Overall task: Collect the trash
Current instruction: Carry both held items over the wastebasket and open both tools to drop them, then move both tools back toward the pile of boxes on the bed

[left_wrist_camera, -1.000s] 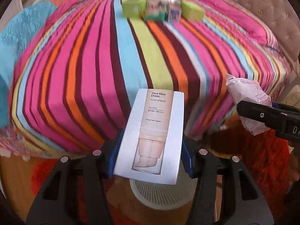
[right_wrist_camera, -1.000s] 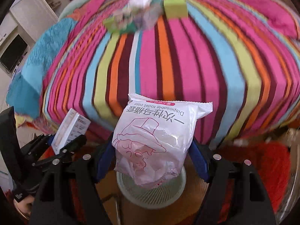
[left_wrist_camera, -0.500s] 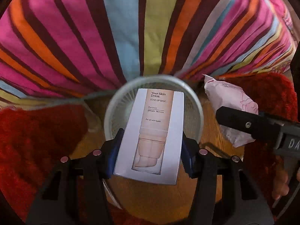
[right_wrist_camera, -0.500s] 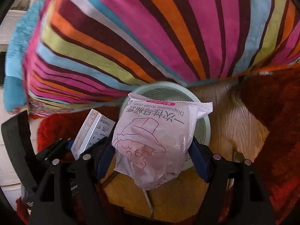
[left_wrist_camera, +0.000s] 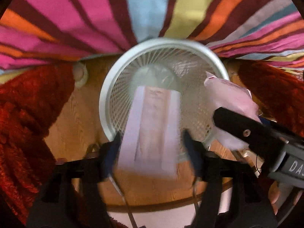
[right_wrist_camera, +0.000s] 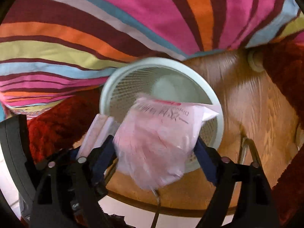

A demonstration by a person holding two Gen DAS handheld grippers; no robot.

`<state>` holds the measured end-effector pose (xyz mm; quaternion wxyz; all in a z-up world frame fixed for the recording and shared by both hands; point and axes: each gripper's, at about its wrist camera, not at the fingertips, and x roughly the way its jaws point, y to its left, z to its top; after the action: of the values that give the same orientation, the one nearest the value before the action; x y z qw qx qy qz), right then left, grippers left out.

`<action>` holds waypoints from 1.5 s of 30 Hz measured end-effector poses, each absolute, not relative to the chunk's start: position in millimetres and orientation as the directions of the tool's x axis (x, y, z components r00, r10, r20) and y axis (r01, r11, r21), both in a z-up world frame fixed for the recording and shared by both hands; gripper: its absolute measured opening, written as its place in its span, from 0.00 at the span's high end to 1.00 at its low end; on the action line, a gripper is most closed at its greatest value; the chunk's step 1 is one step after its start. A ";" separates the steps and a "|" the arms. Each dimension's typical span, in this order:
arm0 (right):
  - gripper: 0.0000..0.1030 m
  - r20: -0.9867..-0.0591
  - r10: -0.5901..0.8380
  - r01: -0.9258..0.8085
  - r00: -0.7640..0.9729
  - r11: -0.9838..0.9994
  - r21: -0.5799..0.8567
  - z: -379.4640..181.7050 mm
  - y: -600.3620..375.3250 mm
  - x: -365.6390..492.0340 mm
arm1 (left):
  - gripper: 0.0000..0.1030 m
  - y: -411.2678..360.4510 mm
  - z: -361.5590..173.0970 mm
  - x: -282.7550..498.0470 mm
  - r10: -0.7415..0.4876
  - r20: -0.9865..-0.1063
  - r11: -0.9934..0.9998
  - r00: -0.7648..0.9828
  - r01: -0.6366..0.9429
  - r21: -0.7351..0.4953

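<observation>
A pale mesh waste basket [left_wrist_camera: 121,79] stands on the wooden floor by the striped bed; it also shows in the right wrist view [right_wrist_camera: 205,87]. My left gripper [left_wrist_camera: 152,144] points down over it, jaws spread a little wider than the white cosmetics box [left_wrist_camera: 150,131], which is motion-blurred and stretches toward the basket. The box edge shows in the right wrist view [right_wrist_camera: 98,131]. My right gripper [right_wrist_camera: 157,150] is over the basket's rim with the pink plastic toilet-cover packet [right_wrist_camera: 159,142] blurred between its jaws; the packet also shows in the left wrist view [left_wrist_camera: 231,96].
The striped bedspread [left_wrist_camera: 148,9] hangs just behind the basket. Red shaggy rug [left_wrist_camera: 24,123] lies on both sides of the wooden floor strip [right_wrist_camera: 252,104]. A small round white disc [left_wrist_camera: 80,74] sits on the floor near the bed.
Both grippers tilted further down and closer over the basket. The left jaws have spread and the box is sliding out, blurred. The packet is blurred and has shifted in the right jaws.
</observation>
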<state>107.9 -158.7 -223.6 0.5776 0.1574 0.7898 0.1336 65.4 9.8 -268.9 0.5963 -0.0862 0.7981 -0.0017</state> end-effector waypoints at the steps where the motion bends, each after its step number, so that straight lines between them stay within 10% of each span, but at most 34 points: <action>1: 0.23 -0.871 0.399 0.105 -0.286 0.917 0.385 -226.6 -159.7 107.7 | 0.17 11.1 -270.6 65.2 -0.143 -0.949 0.984 -0.279 -0.144 -0.106; 3: 0.08 -0.874 0.393 0.127 -0.285 0.919 0.372 -227.3 -162.7 108.1 | 0.17 13.2 -270.3 66.5 -0.158 -0.947 0.980 -0.280 -0.159 -0.117; 26: 0.08 -0.914 0.382 0.098 -0.138 0.923 0.371 -185.4 -174.0 108.4 | 0.17 13.3 -230.1 67.9 -0.118 -0.985 0.983 -0.123 -0.156 -0.099; 45: 0.08 -0.763 0.295 -0.065 0.576 0.946 0.317 -14.9 -215.0 117.3 | 0.17 34.0 -70.5 66.3 0.093 -0.823 0.991 0.560 -0.136 0.019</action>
<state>117.3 -215.0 -14.9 0.8783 0.1278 0.4491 0.1025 66.3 34.0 -70.5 0.8829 -0.0232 0.4646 0.0648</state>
